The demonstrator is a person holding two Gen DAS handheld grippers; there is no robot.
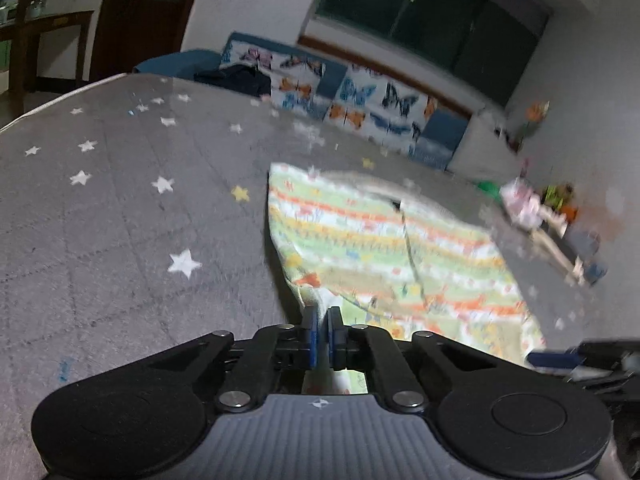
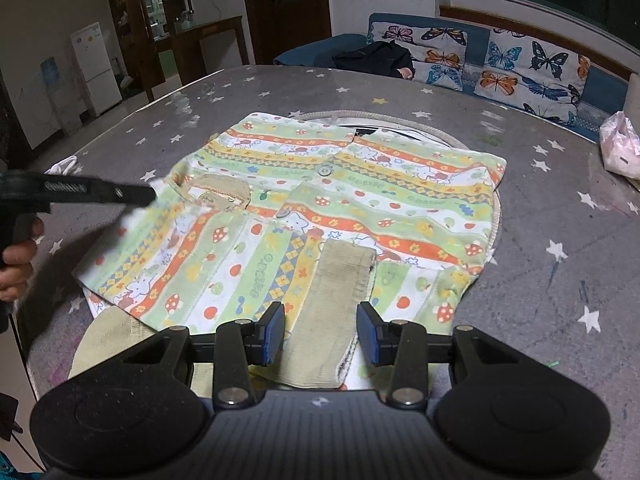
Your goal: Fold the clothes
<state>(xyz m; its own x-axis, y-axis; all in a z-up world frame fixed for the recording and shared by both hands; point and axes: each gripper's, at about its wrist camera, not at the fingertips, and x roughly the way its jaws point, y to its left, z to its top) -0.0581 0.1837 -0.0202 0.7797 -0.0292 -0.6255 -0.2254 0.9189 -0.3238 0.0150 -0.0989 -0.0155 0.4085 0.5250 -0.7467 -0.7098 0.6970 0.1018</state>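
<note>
The left gripper (image 1: 322, 322) was closed, its blue pads (image 1: 313, 338) pinching a near corner of the striped shirt (image 1: 384, 248); from the right wrist view the same gripper (image 2: 148, 196) reached in from the left to the shirt's left edge, with the person's hand (image 2: 16, 256) behind it at the left border. The cloth rose to a peak at the pinch, and the left wrist picture was blurred.

The right gripper (image 2: 321, 330) stood partly open. Between its pads (image 2: 274, 330), and touching neither, lay a beige ribbed cuff (image 2: 332, 312) belonging to the shirt's near sleeve. Nothing was gripped there.

The shirt (image 2: 320, 216) lay spread on a grey star-printed table cover (image 2: 560, 264), roughly at its centre, patterned in green, orange and white bands with mushrooms and small animals, a button (image 2: 325, 169) near its middle and a beige pocket (image 2: 218, 194) toward the left. A second beige cuff (image 2: 108, 340) showed at the near left.

Farther off, a butterfly-print sofa (image 2: 500, 64) ran along the far wall, dark clothing (image 2: 376, 58) heaped on it. A white plastic bag (image 2: 620, 148) sat at the table's right edge.
</note>
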